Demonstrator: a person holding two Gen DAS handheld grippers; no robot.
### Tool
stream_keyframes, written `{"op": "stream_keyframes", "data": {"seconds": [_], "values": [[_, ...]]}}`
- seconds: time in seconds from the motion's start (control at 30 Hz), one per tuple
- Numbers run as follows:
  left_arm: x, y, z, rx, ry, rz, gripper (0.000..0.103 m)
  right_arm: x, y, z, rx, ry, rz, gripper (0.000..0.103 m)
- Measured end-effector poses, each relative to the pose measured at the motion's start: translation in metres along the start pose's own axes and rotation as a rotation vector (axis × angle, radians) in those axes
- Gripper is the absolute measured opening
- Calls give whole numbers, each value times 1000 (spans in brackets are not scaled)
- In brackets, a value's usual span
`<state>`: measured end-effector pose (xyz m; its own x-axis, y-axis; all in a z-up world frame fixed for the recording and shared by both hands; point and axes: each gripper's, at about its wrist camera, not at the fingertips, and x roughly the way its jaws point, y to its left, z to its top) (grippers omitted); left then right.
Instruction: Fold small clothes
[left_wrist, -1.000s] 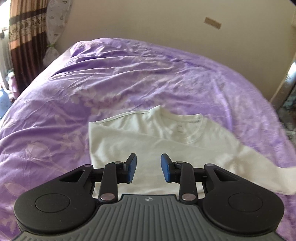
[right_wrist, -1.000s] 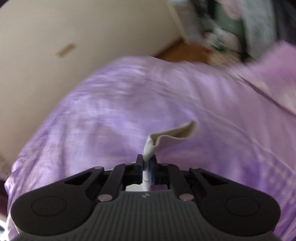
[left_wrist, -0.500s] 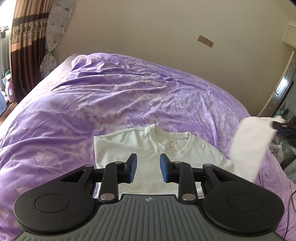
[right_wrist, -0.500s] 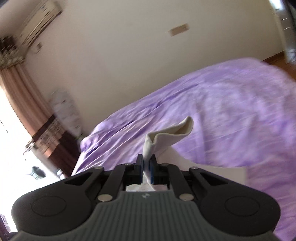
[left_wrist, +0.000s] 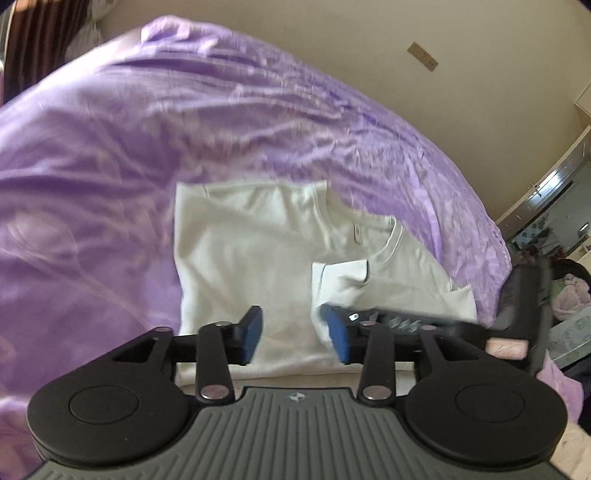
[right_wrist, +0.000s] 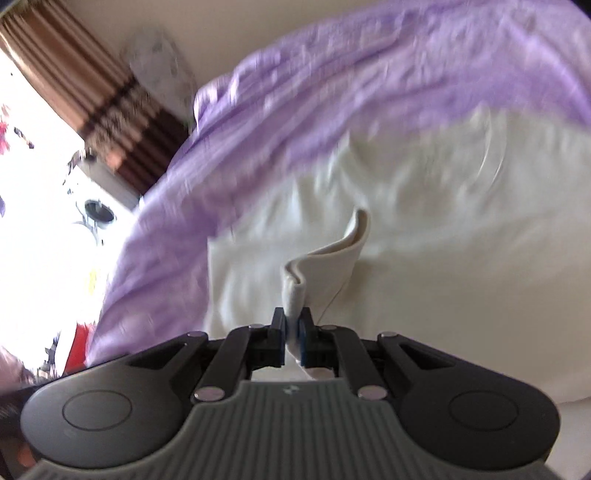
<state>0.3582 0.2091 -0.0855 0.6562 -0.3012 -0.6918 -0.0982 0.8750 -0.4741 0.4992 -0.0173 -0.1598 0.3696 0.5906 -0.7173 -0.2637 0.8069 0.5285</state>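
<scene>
Over the shirt's chest, sleeve coming across

On the bed (left_wrist: 110, 155), your right tool (right_wrist: 293, 328) pinches the shirt (left_wrist: 240, 258) sleeve (right_wrist: 332, 258) to fold it inward; your left tool (left_wrist: 293, 330), jaws just widened, holds nothing.

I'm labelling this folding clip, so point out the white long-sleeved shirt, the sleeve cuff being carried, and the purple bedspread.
white long-sleeved shirt (left_wrist: 240, 254): left wrist view, chest panel.
sleeve cuff (right_wrist: 328, 262): right wrist view, curled end above the right gripper (right_wrist: 294, 334).
purple bedspread (left_wrist: 92, 166): left wrist view, wrinkled area left of the shirt.
</scene>
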Motion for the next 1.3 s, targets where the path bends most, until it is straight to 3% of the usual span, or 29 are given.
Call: {"op": "stream_keyframes", "data": {"seconds": [0.13, 0.23, 0.3, 0.4, 0.6, 0.67, 0.87, 1.03, 1.13, 1.2, 1.23, 1.3], "values": [[25, 4, -1, 1, 52, -6, 54, 31, -8, -15, -29, 83, 7, 9], [38, 3, 1, 1, 74, -12, 56, 27, -11, -12, -45, 103, 18, 33], [49, 2, 4, -15, 85, -30, 62, 12, -9, -6, -81, 95, 4, 38], [65, 2, 9, -50, 94, -43, 64, -19, -22, 3, -118, 79, -28, 45], [82, -4, 16, -99, 81, -76, 64, -87, -75, 22, -103, 16, -89, 48], [80, -19, 18, -37, 78, -81, 64, -104, -94, 24, -98, -3, -125, 48], [88, -89, 10, 284, 76, 73, 73, -128, -148, 17, -81, -17, -261, 48], [121, -117, 1, 378, 158, 209, 73, -167, -189, 12, -7, -80, -290, 49], [137, -122, -7, 429, 177, 294, 60, -191, -208, 6, -2, -92, -329, 57], [141, -122, -9, 456, 177, 374, 22, -204, -217, 0, -14, -79, -352, 64], [140, -121, -7, 451, 177, 388, 16, -209, -221, -5, -27, -68, -363, 69], [129, -117, 3, 398, 155, 341, 4, -212, -224, -13, -60, -38, -377, 74]]}}
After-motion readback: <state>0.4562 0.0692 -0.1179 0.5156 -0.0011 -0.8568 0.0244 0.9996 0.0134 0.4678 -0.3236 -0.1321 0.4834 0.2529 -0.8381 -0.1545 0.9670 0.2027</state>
